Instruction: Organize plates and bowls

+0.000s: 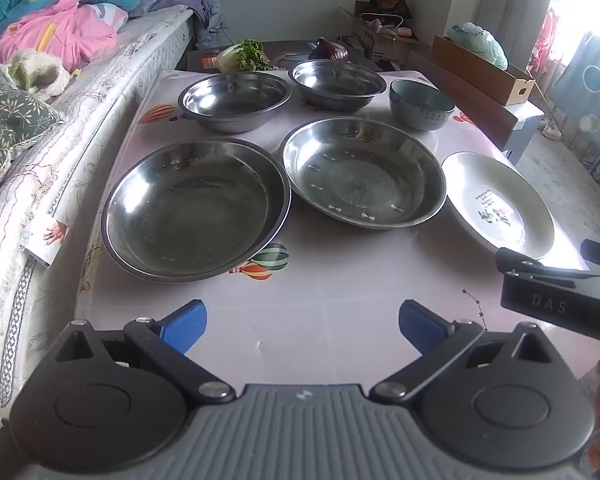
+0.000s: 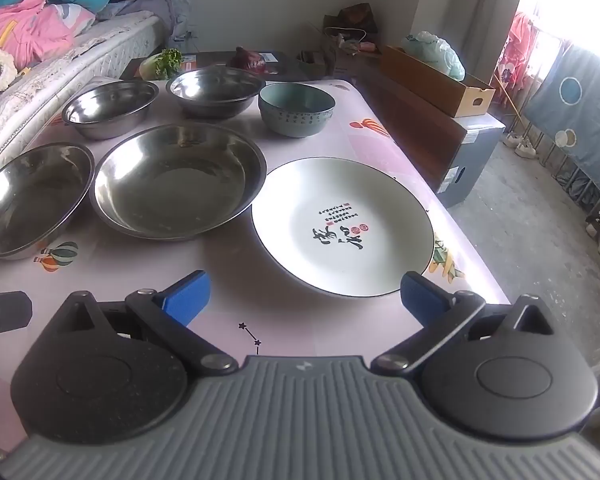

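Daylight floods in from the window [image 2: 572,8] at right, blown out w/ haze. Steel bowls [image 1: 196,208] show glare; fisheye bends edges, pics slightly soft.

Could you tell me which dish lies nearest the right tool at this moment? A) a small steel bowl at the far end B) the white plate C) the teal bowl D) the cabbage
B: in the right wrist view the white plate lies on the table just ahead of the open right tool, while the teal bowl stands farther back.
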Demonstrator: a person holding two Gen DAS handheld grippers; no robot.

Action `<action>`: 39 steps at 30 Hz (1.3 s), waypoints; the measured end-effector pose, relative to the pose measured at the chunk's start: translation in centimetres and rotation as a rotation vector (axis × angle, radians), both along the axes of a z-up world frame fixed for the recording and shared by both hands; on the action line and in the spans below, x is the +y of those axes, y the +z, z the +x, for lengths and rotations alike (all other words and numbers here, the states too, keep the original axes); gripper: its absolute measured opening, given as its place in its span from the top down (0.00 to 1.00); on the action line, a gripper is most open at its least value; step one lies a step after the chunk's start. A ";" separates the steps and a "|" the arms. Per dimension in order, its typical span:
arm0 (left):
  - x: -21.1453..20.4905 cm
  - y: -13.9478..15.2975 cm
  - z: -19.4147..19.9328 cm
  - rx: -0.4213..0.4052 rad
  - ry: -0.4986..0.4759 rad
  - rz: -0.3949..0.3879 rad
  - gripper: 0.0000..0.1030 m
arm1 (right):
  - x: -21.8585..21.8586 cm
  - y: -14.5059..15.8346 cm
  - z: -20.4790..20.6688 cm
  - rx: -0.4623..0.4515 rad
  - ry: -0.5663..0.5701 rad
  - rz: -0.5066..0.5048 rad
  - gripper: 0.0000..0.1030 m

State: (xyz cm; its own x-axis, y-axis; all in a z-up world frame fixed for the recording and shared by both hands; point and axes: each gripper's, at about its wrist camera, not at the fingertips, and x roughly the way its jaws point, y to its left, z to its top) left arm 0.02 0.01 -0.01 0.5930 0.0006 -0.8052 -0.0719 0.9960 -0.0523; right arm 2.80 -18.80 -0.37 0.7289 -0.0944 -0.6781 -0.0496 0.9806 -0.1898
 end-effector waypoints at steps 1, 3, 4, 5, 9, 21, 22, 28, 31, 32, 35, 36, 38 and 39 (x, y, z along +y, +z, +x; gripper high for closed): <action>0.1 0.0 0.0 -0.001 0.000 0.000 0.00 | 0.0 0.0 0.0 0.000 0.000 0.000 0.01; 0.1 0.0 0.0 0.000 -0.002 -0.001 0.00 | 0.0 0.0 0.0 0.001 0.001 0.001 0.01; 0.1 0.0 0.0 0.000 -0.002 0.000 0.00 | 0.0 0.0 0.0 0.000 0.001 0.000 0.01; 0.2 0.0 0.0 -0.001 -0.002 0.000 0.00 | 0.0 0.0 0.0 0.000 0.001 0.000 0.01; 0.1 -0.2 0.1 -0.001 0.005 0.005 0.00 | 0.1 0.1 0.0 -0.002 0.004 -0.001 0.01; 0.1 0.1 -0.3 -0.004 0.009 0.017 0.00 | 0.2 0.2 -0.2 -0.001 0.005 0.000 0.01; 0.1 0.0 -0.3 -0.003 0.008 0.018 0.00 | 0.3 0.2 -0.2 -0.001 0.007 -0.002 0.01; 0.2 0.1 -0.2 -0.009 0.013 0.023 0.00 | 0.5 0.1 -0.3 0.000 0.015 -0.006 0.01; 0.3 0.1 -0.3 -0.007 0.013 0.019 0.00 | 0.5 0.1 -0.3 0.001 0.015 -0.006 0.01; 0.3 0.1 -0.3 -0.007 0.013 0.023 0.00 | 0.6 0.1 -0.3 0.001 0.015 -0.006 0.01; 0.3 0.1 -0.3 -0.007 0.012 0.024 0.00 | 0.6 0.0 -0.3 0.001 0.015 -0.006 0.01; 0.3 0.1 -0.3 -0.007 0.013 0.025 0.00 | 0.6 0.0 -0.3 0.001 0.015 -0.007 0.01; 0.3 0.1 -0.3 -0.007 0.013 0.022 0.00 | 0.6 0.0 -0.2 0.001 0.016 -0.008 0.01; 0.3 0.0 -0.3 -0.007 0.012 0.019 0.00 | 0.6 -0.1 -0.2 0.002 0.016 -0.008 0.01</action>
